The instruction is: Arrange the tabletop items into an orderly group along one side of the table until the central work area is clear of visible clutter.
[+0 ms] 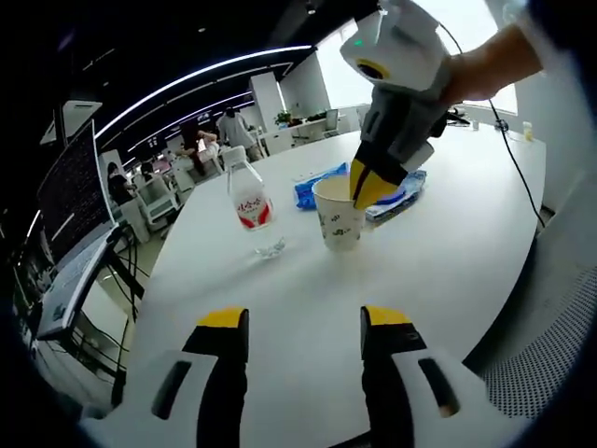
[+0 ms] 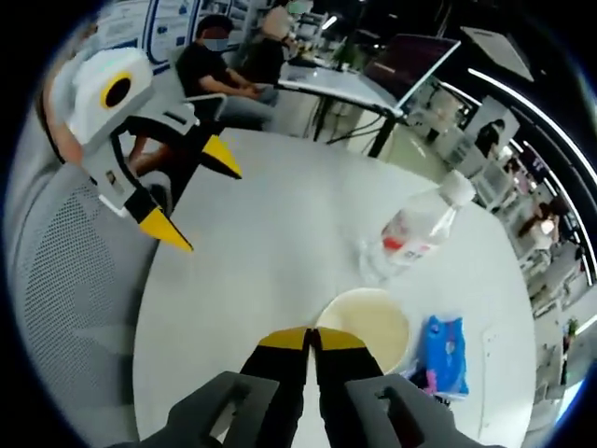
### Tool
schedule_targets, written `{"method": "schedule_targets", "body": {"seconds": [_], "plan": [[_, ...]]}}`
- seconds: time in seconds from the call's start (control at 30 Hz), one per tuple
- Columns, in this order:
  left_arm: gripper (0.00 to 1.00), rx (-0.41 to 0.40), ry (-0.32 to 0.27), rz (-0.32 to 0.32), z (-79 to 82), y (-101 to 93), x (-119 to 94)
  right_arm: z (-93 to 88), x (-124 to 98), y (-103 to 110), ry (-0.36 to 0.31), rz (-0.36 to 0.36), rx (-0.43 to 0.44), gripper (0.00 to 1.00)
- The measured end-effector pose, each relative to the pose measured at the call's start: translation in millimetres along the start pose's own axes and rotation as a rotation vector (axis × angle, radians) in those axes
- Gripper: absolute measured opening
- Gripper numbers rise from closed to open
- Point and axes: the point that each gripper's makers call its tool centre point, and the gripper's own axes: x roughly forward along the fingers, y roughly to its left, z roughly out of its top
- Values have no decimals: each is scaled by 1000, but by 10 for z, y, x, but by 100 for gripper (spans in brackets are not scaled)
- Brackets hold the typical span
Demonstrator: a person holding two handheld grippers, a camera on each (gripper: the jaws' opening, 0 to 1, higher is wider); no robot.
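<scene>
1. Between the right gripper's (image 2: 312, 338) fingers sits the paper cup's (image 1: 338, 217) rim, pinched tight on the tabletop (image 1: 438, 252).
2. Beyond the cup stand a water bottle (image 1: 248, 197) and blue packet (image 2: 444, 355).
3. Left gripper (image 1: 306, 322) fingers spread apart, holding nothing.

The right gripper (image 1: 371, 187), jaws pinched together, reaches down from a bare forearm (image 1: 490, 61); the left gripper (image 2: 201, 201) hovers with jaws spread apart.

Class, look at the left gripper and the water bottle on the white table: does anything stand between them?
Nothing visible does. The left gripper hangs open over bare white table, with clear surface up to the water bottle. The paper cup, pinched at its rim by the right gripper, stands to one side.
</scene>
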Motion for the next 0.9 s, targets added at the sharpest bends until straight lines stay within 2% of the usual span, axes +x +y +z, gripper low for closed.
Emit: {"method": "schedule_targets", "body": {"seconds": [0.33,0.43,0.5,0.73,0.9], "plan": [[48,-16,-18,4,30,8,-10,198,-17,-366,-27,-14,1,0],[55,-129,-120,-3,206,26,-36,233,6,-367,-40,28,40,0],[59,-121,-102,0,174,33,-33,259,15,-404,-52,39,72,0],[54,-102,-79,-7,133,2,-20,221,128,-546,-15,59,75,0],[55,-115,-83,-2,140,13,-23,109,248,-634,20,57,70,0]]}}
